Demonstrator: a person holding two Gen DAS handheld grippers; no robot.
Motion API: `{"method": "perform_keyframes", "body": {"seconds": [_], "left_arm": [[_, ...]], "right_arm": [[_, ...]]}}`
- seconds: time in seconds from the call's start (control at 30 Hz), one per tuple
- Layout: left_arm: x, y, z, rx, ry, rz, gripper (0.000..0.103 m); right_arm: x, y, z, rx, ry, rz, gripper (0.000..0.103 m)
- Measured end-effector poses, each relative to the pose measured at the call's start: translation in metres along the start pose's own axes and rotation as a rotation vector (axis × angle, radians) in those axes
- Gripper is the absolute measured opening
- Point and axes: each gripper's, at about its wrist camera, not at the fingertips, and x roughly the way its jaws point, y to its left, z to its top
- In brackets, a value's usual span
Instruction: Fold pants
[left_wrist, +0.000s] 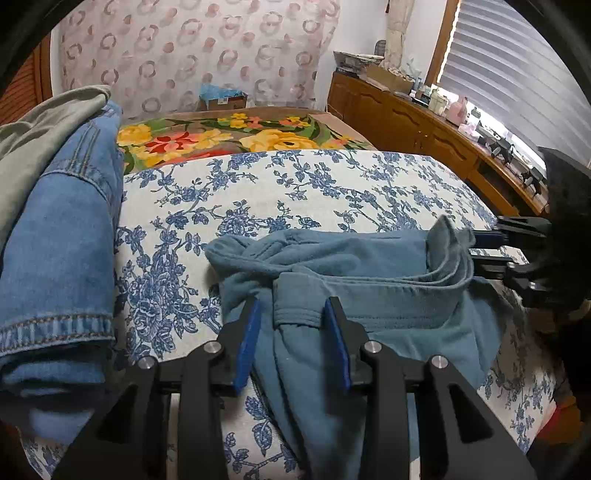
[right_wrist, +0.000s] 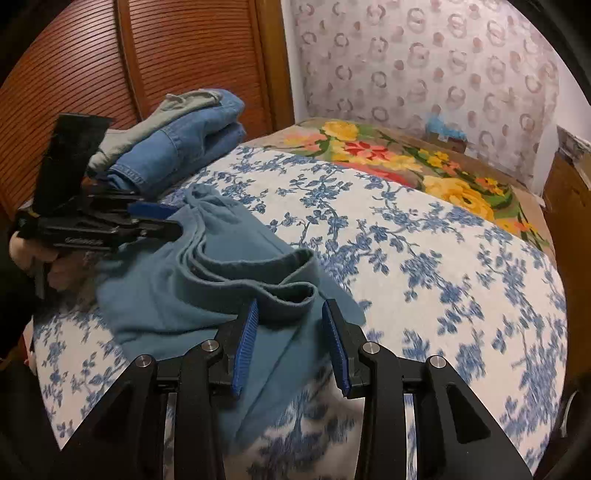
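Pants (left_wrist: 369, 280), soft and teal blue, lie bunched up on the bed (left_wrist: 295, 184) near its front edge. The bed is big and takes up most of the room. It has a white cover with blue flowers (right_wrist: 424, 258). At the far end of the bed lies a blanket with big yellow and red flowers (left_wrist: 229, 138). Behind that is a wall with round pink rings (left_wrist: 199, 48) on it. A long wooden cabinet (left_wrist: 413, 122) runs along one side of the bed, under a window with a striped blind (left_wrist: 517, 62). On the other side is a brown slatted door (right_wrist: 92, 74).

A pile of folded clothes (right_wrist: 173, 136), blue jeans with something grey-green on top, sits at the bed's edge by the door, just beside the pants. Most of the flowered cover past the pants, toward the far end, is flat and bare.

The left gripper (left_wrist: 293, 317) is at the front edge of the bed. Its fingers are spread apart, with the waistband end of the pants lying between them, not squeezed. The right gripper (right_wrist: 291, 317) is at the other end of the pants. Its fingers are spread apart too, with a looped fold of cloth just in front of them and the pants lying under them.
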Motion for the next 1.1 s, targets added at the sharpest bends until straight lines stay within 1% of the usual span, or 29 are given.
{"method": "perform_keyframes", "body": {"seconds": [0.13, 0.2, 0.23, 0.27, 0.3, 0.33, 0.4, 0.5, 0.53, 0.63, 0.7, 0.83, 0.9, 1.0, 1.03, 1.1], "left_arm": [[-0.002, -0.003, -0.003, 0.018, 0.000, -0.015, 0.034], [-0.003, -0.002, -0.003, 0.011, -0.002, -0.027, 0.028], [-0.005, -0.002, -0.003, 0.007, -0.007, -0.027, 0.025], [-0.006, -0.001, -0.003, 0.005, -0.012, -0.031, 0.020], [-0.009, 0.000, -0.003, 0.003, -0.022, -0.038, 0.014], [-0.012, 0.000, -0.003, 0.000, -0.034, -0.045, 0.012], [-0.019, -0.001, -0.002, 0.002, -0.057, -0.057, 0.009], [-0.034, 0.000, -0.001, -0.012, -0.110, -0.048, 0.008], [-0.040, 0.003, 0.000, -0.032, -0.138, -0.045, 0.008], [-0.048, 0.008, 0.004, -0.068, -0.169, -0.062, 0.008], [-0.046, 0.009, 0.005, -0.069, -0.164, -0.047, 0.009], [-0.029, 0.009, 0.005, -0.064, -0.115, -0.003, 0.010], [-0.026, 0.009, 0.004, -0.061, -0.106, 0.002, 0.011], [-0.027, 0.007, 0.005, -0.051, -0.094, 0.009, 0.014], [-0.029, 0.005, 0.004, -0.046, -0.093, 0.013, 0.015], [-0.033, 0.002, 0.004, -0.036, -0.097, 0.035, 0.021]], "right_arm": [[0.010, -0.001, 0.003, -0.004, 0.015, 0.040, 0.036], [0.013, -0.003, 0.002, 0.004, 0.026, 0.050, 0.035], [0.013, -0.003, 0.002, 0.010, 0.026, 0.054, 0.031], [0.012, -0.004, 0.001, 0.015, 0.024, 0.059, 0.028], [0.011, -0.004, 0.001, 0.017, 0.021, 0.059, 0.021], [0.009, -0.005, 0.000, 0.021, 0.016, 0.061, 0.015], [0.006, -0.006, 0.001, 0.030, 0.005, 0.063, 0.010], [-0.003, -0.007, 0.004, 0.049, -0.033, 0.024, 0.008], [-0.007, -0.008, 0.005, 0.066, -0.047, 0.017, 0.008], [-0.018, -0.009, 0.009, 0.097, -0.083, -0.001, 0.007], [-0.022, -0.006, 0.012, 0.103, -0.092, -0.032, 0.007], [-0.015, 0.000, 0.016, 0.108, -0.055, -0.078, 0.008], [-0.005, 0.002, 0.016, 0.096, -0.031, -0.105, 0.008], [0.001, -0.001, 0.014, 0.109, -0.011, -0.117, 0.008], [0.000, -0.002, 0.013, 0.116, -0.014, -0.114, 0.014], [-0.006, -0.004, 0.012, 0.131, -0.025, -0.118, 0.017]]}}
